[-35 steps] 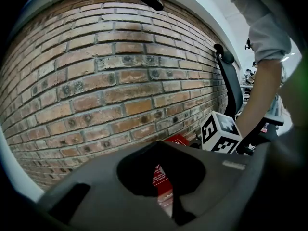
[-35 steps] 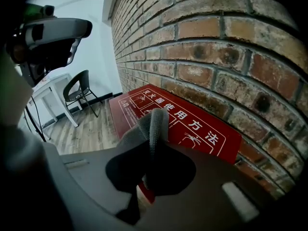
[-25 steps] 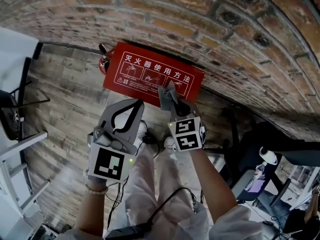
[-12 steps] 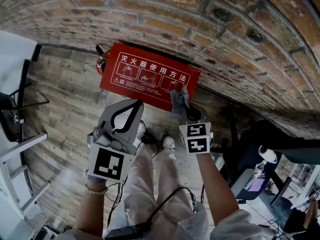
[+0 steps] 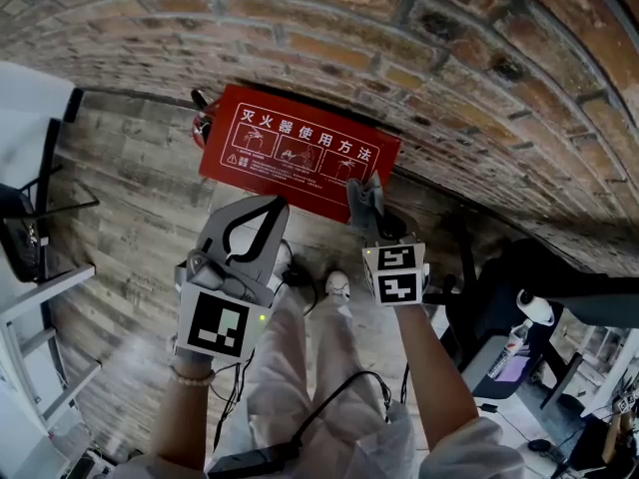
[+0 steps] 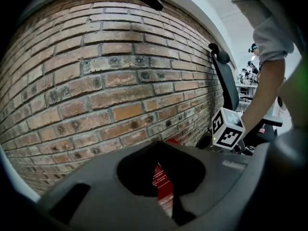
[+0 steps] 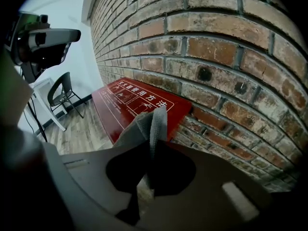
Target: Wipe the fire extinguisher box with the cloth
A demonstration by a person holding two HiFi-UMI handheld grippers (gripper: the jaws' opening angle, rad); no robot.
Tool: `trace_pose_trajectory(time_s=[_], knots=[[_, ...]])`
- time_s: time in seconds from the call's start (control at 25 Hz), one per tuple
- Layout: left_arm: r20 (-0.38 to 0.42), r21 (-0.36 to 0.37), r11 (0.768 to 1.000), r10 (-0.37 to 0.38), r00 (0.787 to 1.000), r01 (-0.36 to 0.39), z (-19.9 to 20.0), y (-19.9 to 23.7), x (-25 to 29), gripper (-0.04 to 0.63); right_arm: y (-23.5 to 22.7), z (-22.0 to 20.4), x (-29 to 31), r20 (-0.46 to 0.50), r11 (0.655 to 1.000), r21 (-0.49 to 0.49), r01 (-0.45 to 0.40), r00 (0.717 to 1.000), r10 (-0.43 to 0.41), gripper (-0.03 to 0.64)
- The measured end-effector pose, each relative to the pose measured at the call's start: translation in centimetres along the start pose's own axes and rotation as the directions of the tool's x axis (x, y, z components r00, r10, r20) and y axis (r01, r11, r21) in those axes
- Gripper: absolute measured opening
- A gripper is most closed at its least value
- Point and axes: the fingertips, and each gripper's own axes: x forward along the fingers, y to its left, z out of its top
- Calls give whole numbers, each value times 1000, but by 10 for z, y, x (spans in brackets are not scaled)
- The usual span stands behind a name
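The red fire extinguisher box (image 5: 290, 153) with white printing stands on the wooden floor against the brick wall. My right gripper (image 5: 367, 208) is shut on a folded grey cloth (image 5: 363, 196), which lies against the box's near right corner. In the right gripper view the cloth (image 7: 153, 124) sticks up between the jaws in front of the box (image 7: 120, 102). My left gripper (image 5: 272, 210) hangs shut and empty a little short of the box's front edge. A strip of the box (image 6: 161, 182) shows through its jaws.
The brick wall (image 5: 419, 58) curves behind the box. A red extinguisher (image 5: 206, 123) pokes out at the box's left end. A black chair (image 5: 20, 218) and white furniture stand left, a dark office chair (image 5: 519, 287) right. My legs and shoes (image 5: 337, 285) are below.
My right gripper has slid the cloth rightward along the box's front, from near the middle to the right corner. The left gripper has hardly moved.
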Motion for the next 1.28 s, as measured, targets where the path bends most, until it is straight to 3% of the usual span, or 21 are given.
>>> trace_pose_trajectory(time_s=[0.36, 0.68, 1.08, 1.28], knots=[[17, 5, 1000, 16, 1000, -16, 19, 4, -15, -3, -6, 26, -30, 50, 999, 43, 14, 999, -16, 18], [48, 17, 999, 50, 998, -51, 65, 12, -48, -3, -8, 73, -96, 145, 999, 34, 11, 989, -16, 18], [94, 71, 994, 71, 993, -78, 133, 14, -101, -3, 0, 150, -186, 304, 996, -84, 36, 953, -9, 18], [118, 81, 991, 96, 988, -106, 160, 19, -123, -3, 2, 180, -229, 374, 994, -94, 54, 927, -15, 18]])
